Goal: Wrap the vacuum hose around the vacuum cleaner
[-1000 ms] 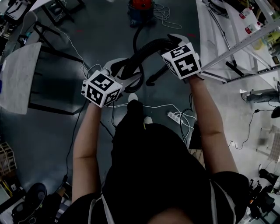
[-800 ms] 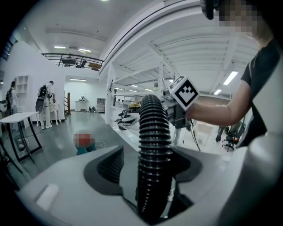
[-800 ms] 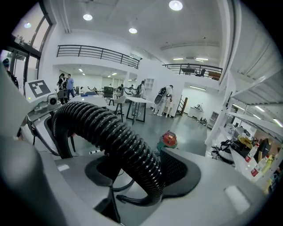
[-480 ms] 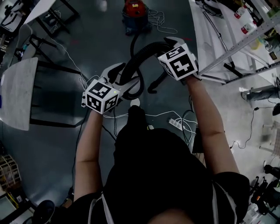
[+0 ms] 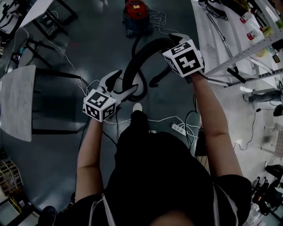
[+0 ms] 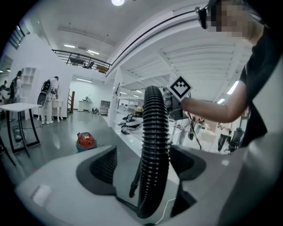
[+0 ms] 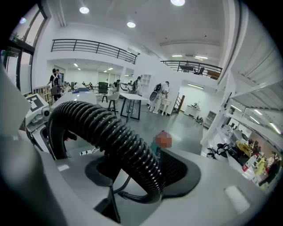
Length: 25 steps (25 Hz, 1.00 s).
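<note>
The step in hand looks like gathering the vacuum hose [image 5: 137,62] into a loop and re-gripping it; no turn yet lies around the vacuum cleaner [image 5: 136,13]. That red canister stands on the floor at twelve o'clock in the head view, well apart from both hands.

The hose arches between the grippers. The right gripper [image 5: 170,43], at one o'clock, is clamped on the hose near the top of the arch. The left gripper [image 5: 127,80], at ten o'clock, has just been spreading its jaws, which now stand wide. The hose runs between them, against one pad at most, so it is not pinched.

Next, I judge, the left gripper needs a fresh hold further along the hose. Both hands then have to carry the loop towards twelve o'clock and lay it round the canister.

Count: one vacuum cleaner, one hose, two grippers, and one white power strip [image 5: 178,128] at five o'clock.
</note>
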Motion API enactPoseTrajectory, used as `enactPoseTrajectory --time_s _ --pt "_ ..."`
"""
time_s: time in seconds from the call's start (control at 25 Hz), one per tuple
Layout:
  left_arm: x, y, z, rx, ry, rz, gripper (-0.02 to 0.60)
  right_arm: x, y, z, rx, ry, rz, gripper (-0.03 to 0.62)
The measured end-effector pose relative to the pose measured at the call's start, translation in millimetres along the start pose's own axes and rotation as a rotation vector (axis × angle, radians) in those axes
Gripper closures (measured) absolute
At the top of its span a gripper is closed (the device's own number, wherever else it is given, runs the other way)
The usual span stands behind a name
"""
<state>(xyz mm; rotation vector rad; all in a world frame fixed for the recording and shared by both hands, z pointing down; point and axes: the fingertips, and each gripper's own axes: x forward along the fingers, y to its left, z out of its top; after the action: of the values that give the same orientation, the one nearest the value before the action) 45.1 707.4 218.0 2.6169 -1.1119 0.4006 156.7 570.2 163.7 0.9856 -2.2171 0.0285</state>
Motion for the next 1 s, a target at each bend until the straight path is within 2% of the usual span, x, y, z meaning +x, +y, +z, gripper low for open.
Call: enactPoseTrajectory --time_s 0.28,0.44,0.48,0.56,0.76,1.0 --pt "22 37 -26 -0.054 0.081 -0.027 0.221 32 -7 32 0.035 0.005 -0.004 0.319" --pt "34 63 -28 -0.07 0.089 -0.018 0.293 50 -14 44 0.064 0.004 -0.015 0.319" --pt "36 69 -26 -0.067 0.09 -0.02 0.322 55 -16 47 0.069 0.008 -0.021 0.319" --pt "38 81 -24 -0.045 0.096 -0.02 0.423 64 -19 51 0.077 0.019 -0.028 0.319" --pt "43 115 -9 -0.041 0.079 -0.007 0.431 85 -28 61 0.113 0.042 -0.044 0.321" --pt "46 165 20 -0.019 0.0 0.095 0.436 109 -45 69 0.195 0.049 -0.07 0.326"
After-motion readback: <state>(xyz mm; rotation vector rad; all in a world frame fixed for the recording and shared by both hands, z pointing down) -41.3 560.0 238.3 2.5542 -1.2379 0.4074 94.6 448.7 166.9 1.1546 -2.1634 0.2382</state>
